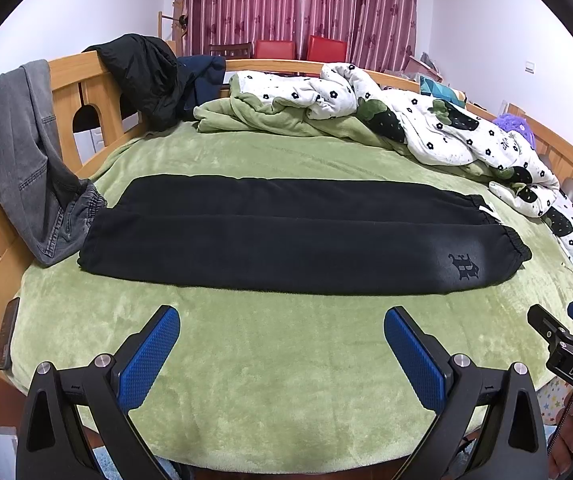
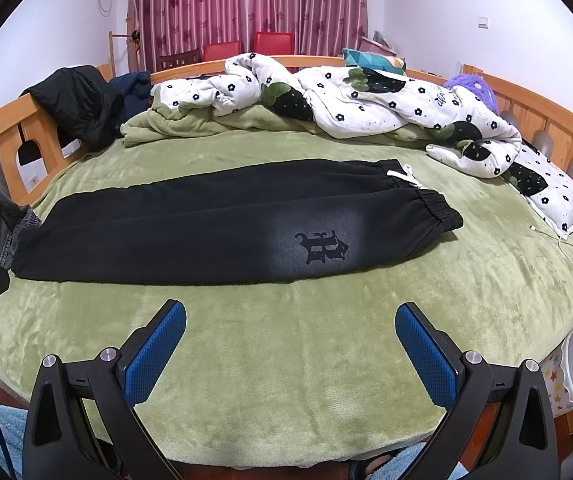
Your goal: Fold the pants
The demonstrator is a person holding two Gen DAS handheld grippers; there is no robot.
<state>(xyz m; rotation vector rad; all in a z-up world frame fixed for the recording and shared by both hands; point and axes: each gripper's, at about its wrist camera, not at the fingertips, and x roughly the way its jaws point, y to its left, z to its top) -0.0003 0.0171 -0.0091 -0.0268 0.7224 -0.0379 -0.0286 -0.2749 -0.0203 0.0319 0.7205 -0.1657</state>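
Left wrist: pants flat on bed; left tongs, right tongs both wide, empty.

Black pants; green blanket; white black-flowered quilt; blue pads.

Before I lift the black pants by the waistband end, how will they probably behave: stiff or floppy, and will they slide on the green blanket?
The black pants look like soft fleece lying limp and flat, so they will probably droop and sag. They are long, so the far end will likely trail. The green blanket is plush, so they may drag rather than slide.
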